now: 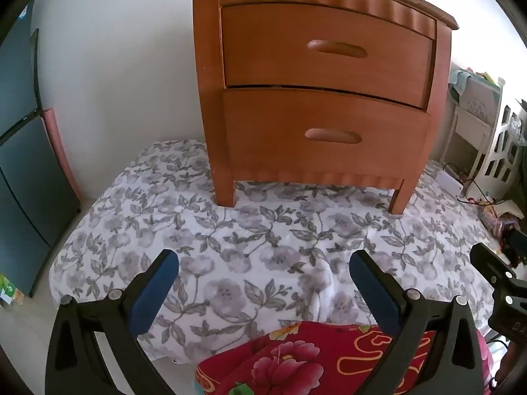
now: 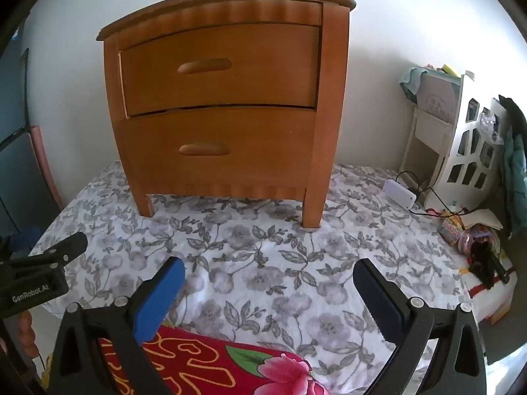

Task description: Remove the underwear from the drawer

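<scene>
Orange-brown wood, smooth with fluted trim, made up the two-drawer nightstand (image 1: 316, 92) standing ahead of both my tongs on a grey floral sheet (image 1: 263, 250). My left gripper (image 1: 263, 271) and right gripper (image 2: 268, 271) gaped wide, empty. Both bow-fronted drawers sat closed; I saw no underwear.

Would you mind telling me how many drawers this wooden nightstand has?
2. The upper drawer sits just under the top, and the lower drawer is directly below it. Both look closed, each with an oval handle. The nightstand shows no others from the front.
</scene>
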